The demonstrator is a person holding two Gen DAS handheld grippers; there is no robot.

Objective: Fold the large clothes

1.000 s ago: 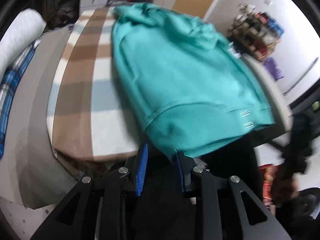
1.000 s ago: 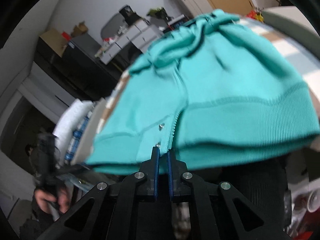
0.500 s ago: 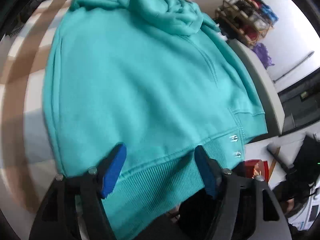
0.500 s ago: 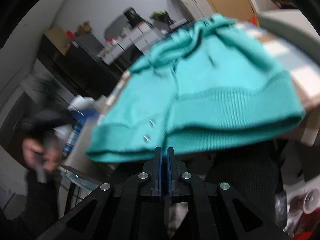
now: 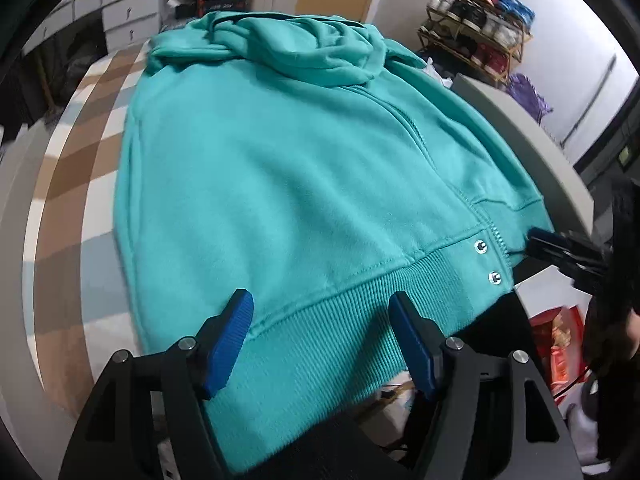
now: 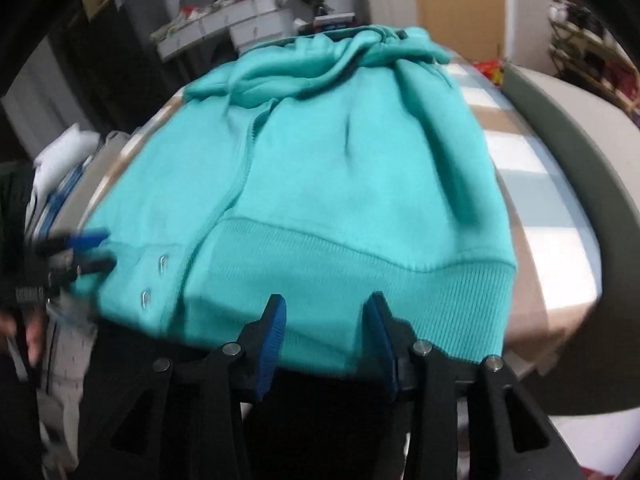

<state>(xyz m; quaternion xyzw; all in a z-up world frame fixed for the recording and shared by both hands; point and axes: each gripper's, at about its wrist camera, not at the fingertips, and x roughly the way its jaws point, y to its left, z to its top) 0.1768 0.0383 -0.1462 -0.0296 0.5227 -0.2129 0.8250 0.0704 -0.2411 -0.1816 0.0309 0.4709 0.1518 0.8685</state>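
A checked blanket [image 5: 60, 184] in brown, white and pale blue covers the table, and on it lies the teal hoodie [image 5: 280, 184], front up, its long axis running from the hood at twelve o'clock down to the ribbed hem [image 5: 320, 320] at six, which hangs over the near edge. Both grippers sit at that hem. The left gripper [image 5: 320, 344] stands wide apart, pads astride the rib and clamped on nothing. The right gripper [image 6: 326, 332], whose jaws have just been opening, also straddles the hem without pinching it. The fleece looks thick and soft, the rib stretchy. The zipper [image 5: 404, 128] runs toward two snaps [image 5: 480, 246] at four o'clock in the left view.
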